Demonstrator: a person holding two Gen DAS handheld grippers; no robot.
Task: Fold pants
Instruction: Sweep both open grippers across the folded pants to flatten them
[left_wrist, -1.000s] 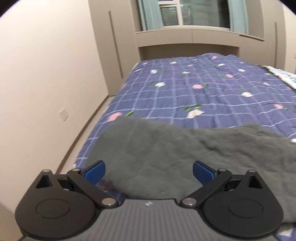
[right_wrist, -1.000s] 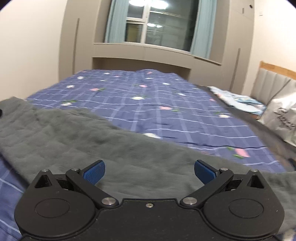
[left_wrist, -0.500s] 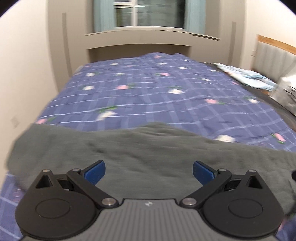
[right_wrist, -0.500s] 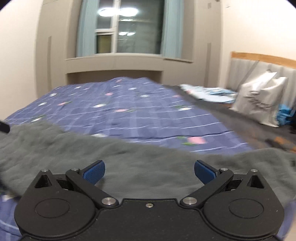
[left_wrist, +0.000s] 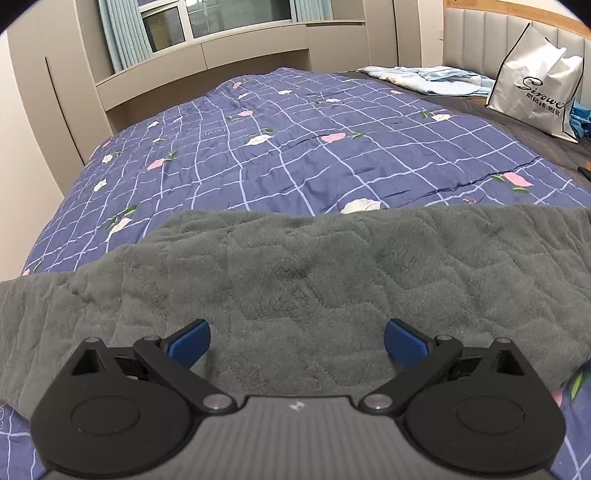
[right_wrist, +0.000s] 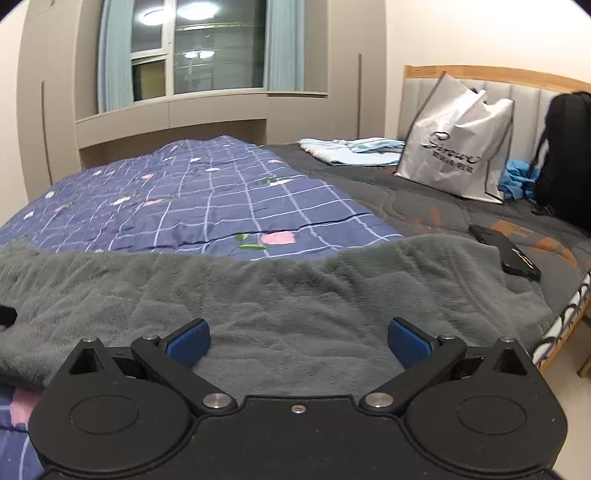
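Grey fleece pants (left_wrist: 303, 280) lie spread sideways across the near part of the bed, on a blue checked flowered quilt (left_wrist: 295, 147). They also show in the right wrist view (right_wrist: 280, 295). My left gripper (left_wrist: 297, 341) is open and empty, low over the pants' near edge. My right gripper (right_wrist: 298, 341) is open and empty, low over the pants farther right, near their right end. A dark bit of the left gripper (right_wrist: 6, 316) shows at the left edge of the right wrist view.
A white shopping bag (right_wrist: 458, 155) stands by the padded headboard with a black backpack (right_wrist: 565, 158) beside it. A black phone (right_wrist: 506, 254) lies on the grey sheet just past the pants' right end. Light blue bedding (right_wrist: 351, 149) lies at the far side. The bed's edge drops at the right.
Both grippers have swung to the right over the pants; the headboard, bag and backpack have come into view. Both stay open and empty.
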